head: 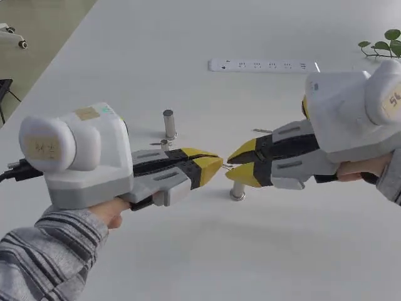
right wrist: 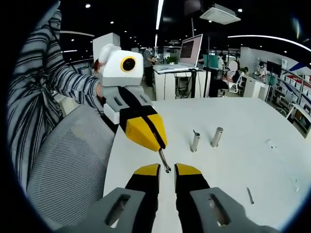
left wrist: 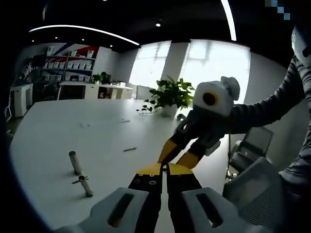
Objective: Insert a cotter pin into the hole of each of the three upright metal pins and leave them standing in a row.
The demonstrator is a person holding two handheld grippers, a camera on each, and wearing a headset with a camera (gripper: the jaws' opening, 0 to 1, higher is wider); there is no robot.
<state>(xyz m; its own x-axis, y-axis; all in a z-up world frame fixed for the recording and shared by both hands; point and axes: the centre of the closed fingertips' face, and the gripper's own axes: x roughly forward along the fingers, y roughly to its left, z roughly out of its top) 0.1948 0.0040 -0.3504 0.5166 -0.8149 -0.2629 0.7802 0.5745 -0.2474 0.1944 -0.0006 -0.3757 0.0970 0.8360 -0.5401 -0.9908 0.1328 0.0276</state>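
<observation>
My left gripper [head: 219, 164] [left wrist: 166, 167] is shut on a thin cotter pin [head: 226, 167] [right wrist: 164, 160], which sticks out toward my right gripper [head: 230, 167] [right wrist: 166, 169]. The right gripper is open, and the cotter pin's free end lies between its yellow jaw tips. One upright metal pin [head: 237, 190] stands on the white table just below the two grippers. A bare metal pin [head: 169, 123] [left wrist: 75, 162] [right wrist: 216, 137] stands farther back. Beside it a metal pin with a cotter pin through it [head: 164, 144] [left wrist: 86, 186] [right wrist: 195, 141] is partly hidden behind the left gripper.
A loose cotter pin [head: 262, 130] [left wrist: 129, 149] [right wrist: 249, 195] lies on the table [head: 188, 251]. A white power strip [head: 263, 65] lies at the back, with plant leaves [head: 382, 47] at the far right. A grey mesh chair [right wrist: 73, 170] stands at the table's edge.
</observation>
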